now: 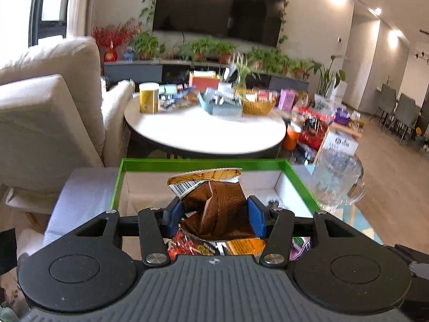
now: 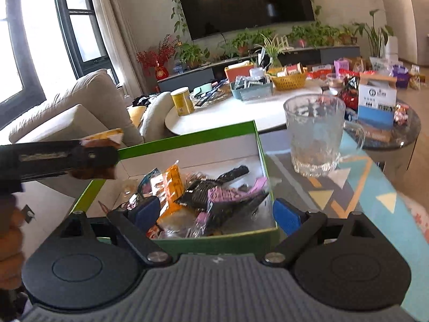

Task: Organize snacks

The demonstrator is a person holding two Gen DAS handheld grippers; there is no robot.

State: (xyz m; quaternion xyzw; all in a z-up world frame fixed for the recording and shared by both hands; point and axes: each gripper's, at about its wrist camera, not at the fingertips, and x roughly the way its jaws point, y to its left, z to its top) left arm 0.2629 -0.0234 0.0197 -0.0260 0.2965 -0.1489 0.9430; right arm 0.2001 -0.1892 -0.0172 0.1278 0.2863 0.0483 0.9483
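A crumpled brown snack packet with an orange, barcoded top hangs over the green-rimmed box, and my left gripper is shut on it, blue pads pressing its sides. In the right wrist view the left gripper reaches in from the left over the box's left rim with the packet showing. The box holds several packets, among them an orange one and a black-and-pink one. My right gripper stands open over the box's near edge, gripping nothing.
A clear glass mug stands right of the box on a patterned blue mat. Beyond is a round white table with a yellow can, baskets and more snacks. A beige sofa is on the left.
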